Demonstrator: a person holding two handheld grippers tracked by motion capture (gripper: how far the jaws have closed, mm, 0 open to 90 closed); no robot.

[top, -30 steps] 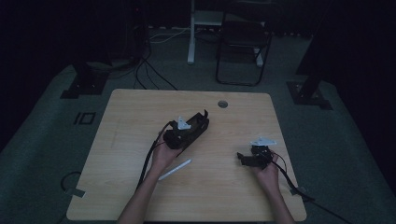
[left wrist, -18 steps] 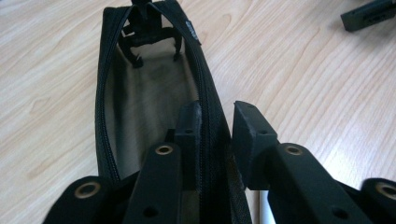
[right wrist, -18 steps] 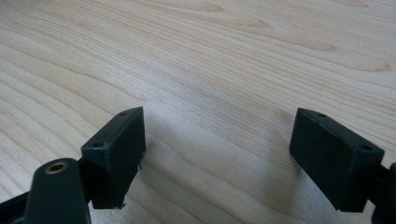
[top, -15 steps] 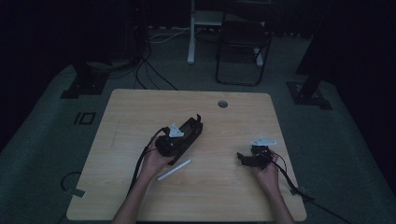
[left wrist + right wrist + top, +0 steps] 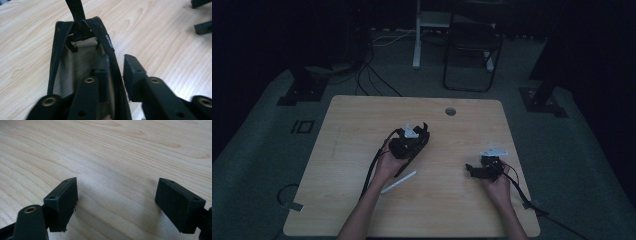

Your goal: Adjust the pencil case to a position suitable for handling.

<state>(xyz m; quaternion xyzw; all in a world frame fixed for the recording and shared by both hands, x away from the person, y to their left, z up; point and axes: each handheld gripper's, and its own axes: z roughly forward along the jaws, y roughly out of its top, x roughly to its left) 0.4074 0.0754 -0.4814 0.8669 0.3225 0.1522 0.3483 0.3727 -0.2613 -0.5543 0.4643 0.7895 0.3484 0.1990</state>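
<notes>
A black pouch [image 5: 75, 65] with a tan lining and an open zipper lies on the wooden table [image 5: 362, 125]. My left gripper [image 5: 117, 62] has one jaw inside the pouch and one outside. Its jaws have just been closing and now pinch the zippered rim between them. In the high view the left gripper [image 5: 421, 134] and the pouch [image 5: 404, 147] sit together near the table's middle. My right gripper [image 5: 116, 195] stands open just above bare wood with nothing between its fingers. It is at the near right in the high view, right gripper [image 5: 470, 170].
A white pen-like stick [image 5: 399, 181] lies on the table just near of the left hand. A round cable hole [image 5: 450, 111] is at the far edge. Cables trail from both grippers. A chair [image 5: 472, 45] and stands are on the floor beyond.
The left hand with the pouch shifted slightly toward the near left half a second ago and has come back. The right hand has stayed put.
</notes>
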